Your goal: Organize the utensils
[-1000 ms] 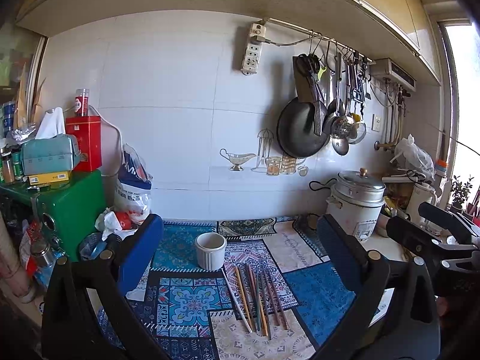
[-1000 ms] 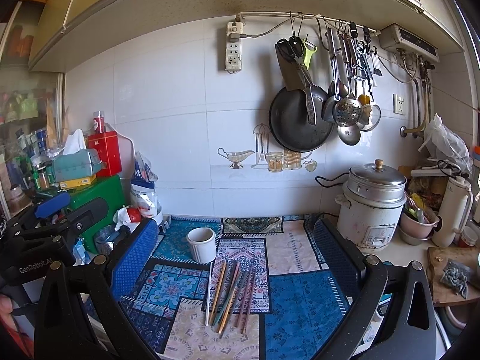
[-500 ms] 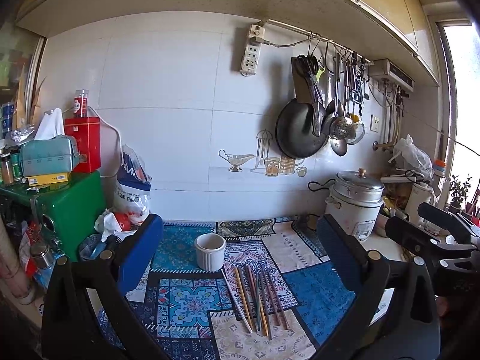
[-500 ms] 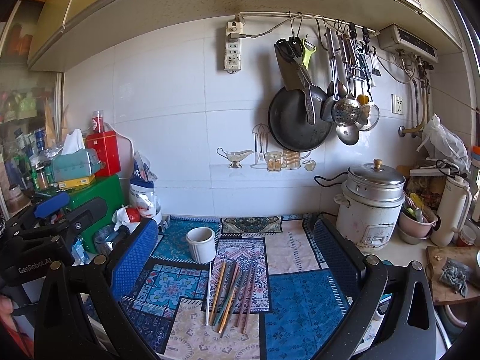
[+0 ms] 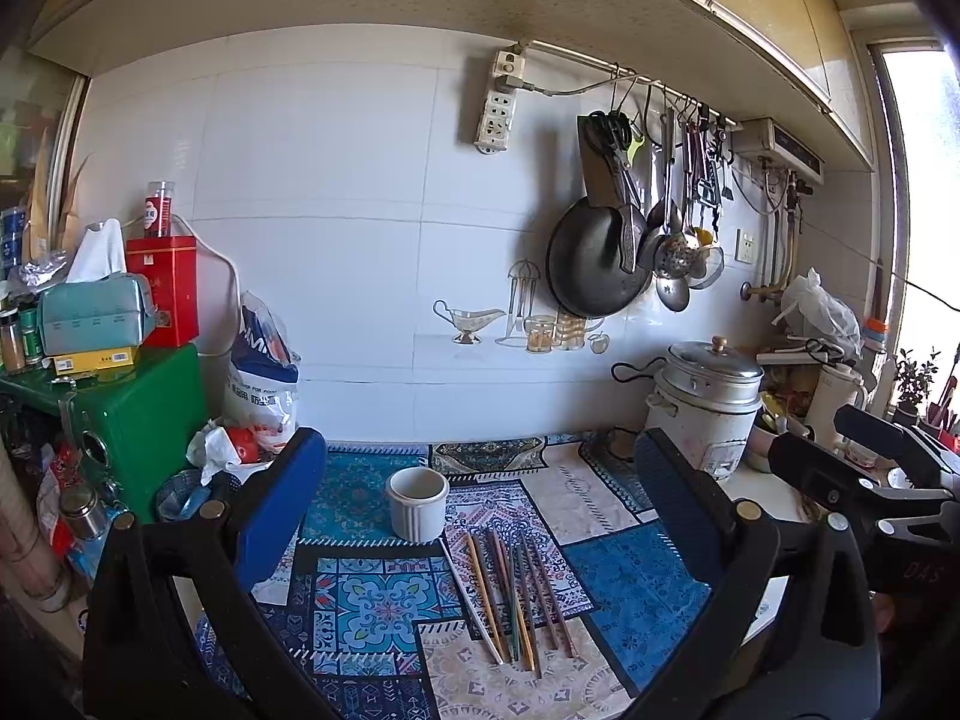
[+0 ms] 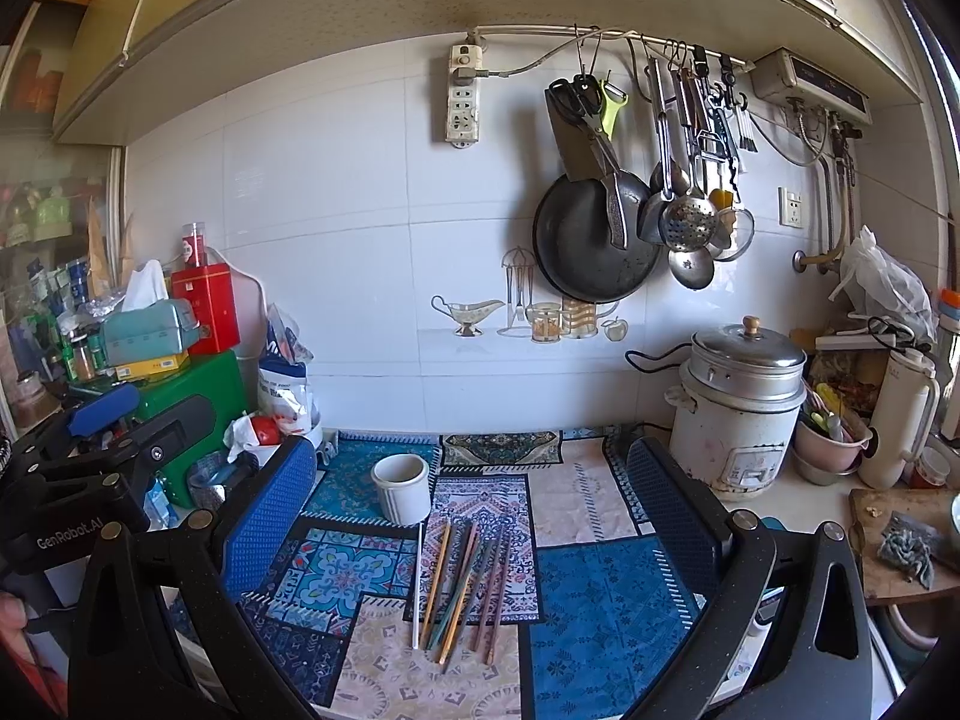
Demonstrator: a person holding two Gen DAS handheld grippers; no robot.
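Both grippers, left (image 5: 474,504) & right (image 6: 471,498), are wide apart, holding nothing. The chopsticks (image 6: 462,576) lie on the mat, just near of the white cup (image 6: 401,487). Best pick one stick at its near end, then drop it tip-down in the cup.

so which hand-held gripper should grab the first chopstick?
Marginally the right hand-held gripper, as a judgement: the chopsticks lie centred between its open fingers. The left hand-held gripper is open too; both hover back from the white cup.
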